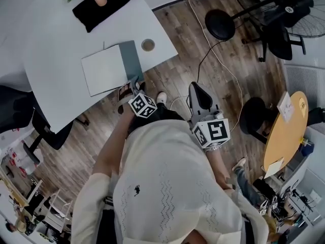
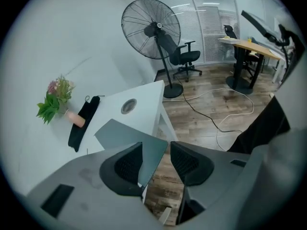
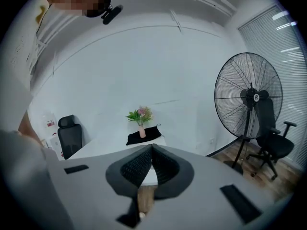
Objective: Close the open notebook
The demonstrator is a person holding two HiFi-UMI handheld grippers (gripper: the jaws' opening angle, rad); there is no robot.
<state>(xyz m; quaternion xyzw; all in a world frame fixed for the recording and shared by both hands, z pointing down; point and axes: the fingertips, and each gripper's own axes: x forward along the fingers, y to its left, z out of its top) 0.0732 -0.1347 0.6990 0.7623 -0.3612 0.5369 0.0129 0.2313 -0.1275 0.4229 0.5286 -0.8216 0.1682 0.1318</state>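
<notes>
1. Your left gripper (image 2: 156,152) has its fingers spread, and a corner of the notebook's (image 1: 104,69) grey cover (image 2: 129,133) reaches between them, unpinched.
2. Your right gripper (image 3: 151,150) has its fingers pressed together on nothing.
3. The notebook lies open near the white table's (image 1: 56,55) edge.

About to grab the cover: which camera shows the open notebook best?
Head view: the whole notebook lies open on the white table, white page and grey cover both visible. The left gripper view shows only the grey cover behind the left gripper's open jaws. The right gripper view doesn't show it.
</notes>
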